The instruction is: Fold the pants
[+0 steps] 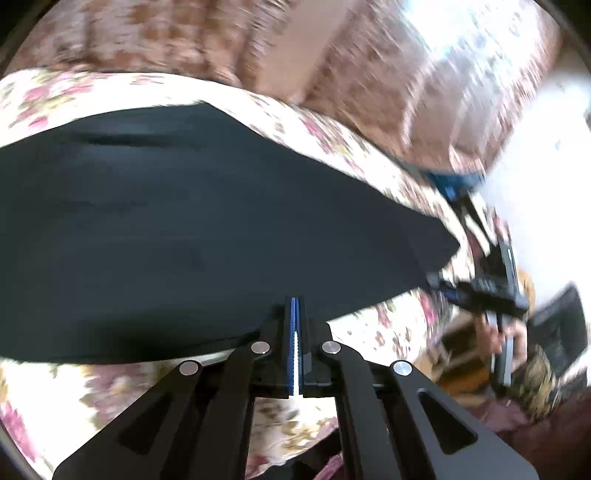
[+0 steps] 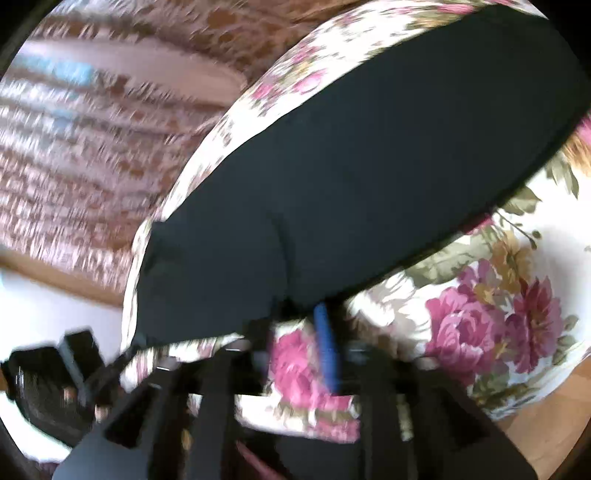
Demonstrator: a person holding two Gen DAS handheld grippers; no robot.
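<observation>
Black pants (image 1: 192,229) lie flat and lengthwise on a bed with a floral sheet (image 1: 369,155). My left gripper (image 1: 295,301) is shut, its blue pads pressed together. Its tips sit at the pants' near edge, and no cloth shows between the pads. In the right wrist view the same pants (image 2: 351,177) stretch away to the upper right. My right gripper (image 2: 301,314) is open at their near edge, with only the floral sheet (image 2: 480,325) seen between its fingers. In the left wrist view the right gripper (image 1: 480,280) appears blurred just past the pants' right end.
A patterned brown carpet (image 1: 184,33) lies beyond the bed's far edge. A hand (image 1: 509,332) holds the right gripper off the bed's right end. The left gripper (image 2: 48,373) shows blurred at the lower left of the right wrist view. Wooden floor (image 2: 546,424) borders the bed.
</observation>
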